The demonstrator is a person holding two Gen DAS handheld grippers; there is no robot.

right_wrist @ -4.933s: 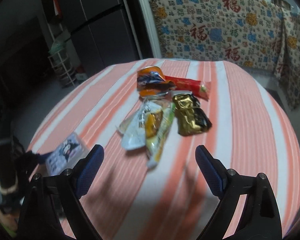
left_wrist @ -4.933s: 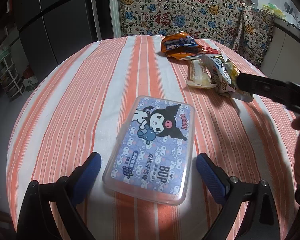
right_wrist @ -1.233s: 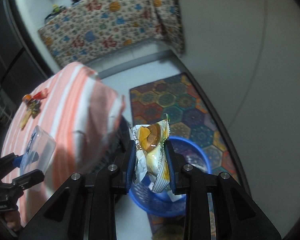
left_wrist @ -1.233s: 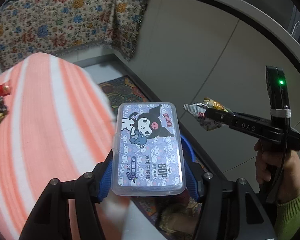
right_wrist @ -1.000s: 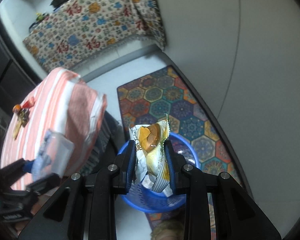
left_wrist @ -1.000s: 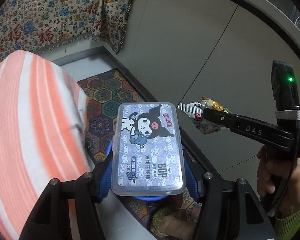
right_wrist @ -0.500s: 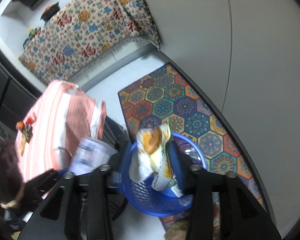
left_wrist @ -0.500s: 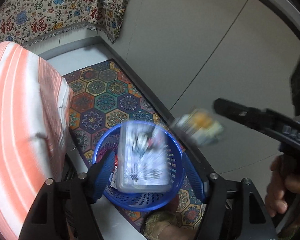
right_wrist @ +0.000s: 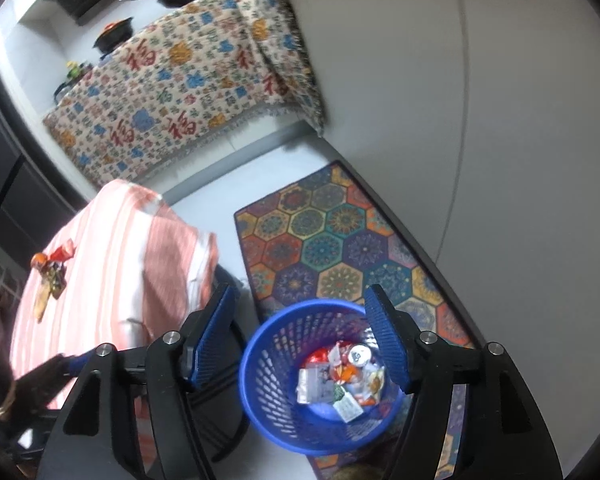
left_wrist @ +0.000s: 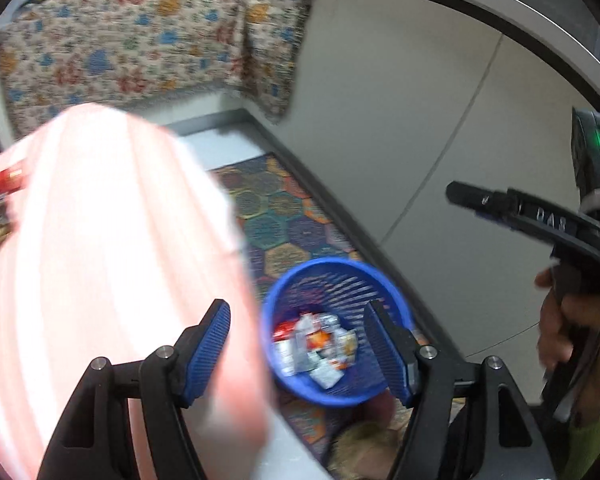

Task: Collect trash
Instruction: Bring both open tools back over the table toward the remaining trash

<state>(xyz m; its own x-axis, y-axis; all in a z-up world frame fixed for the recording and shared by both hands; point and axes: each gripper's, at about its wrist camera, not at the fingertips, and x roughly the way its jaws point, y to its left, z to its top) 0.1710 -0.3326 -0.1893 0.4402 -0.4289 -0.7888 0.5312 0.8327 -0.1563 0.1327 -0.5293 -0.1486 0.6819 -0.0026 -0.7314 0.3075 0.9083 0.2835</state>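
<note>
Striped table (right_wrist: 112,264): remaining wrappers (right_wrist: 52,270) near far edge. Blue basket (right_wrist: 268,392) on floor beside table, trash (right_wrist: 340,376) inside. Left gripper (left_wrist: 298,354): jaws spread, empty, above basket. Right gripper (right_wrist: 300,340): jaws spread, empty, above basket.

The mouth of the blue basket (right_wrist: 260,376) is left unobstructed from above, though its bottom is covered by wrappers (right_wrist: 336,376). Its left side is crowded by the draped table (right_wrist: 112,264); the wall (right_wrist: 480,160) is near on the right.
</note>
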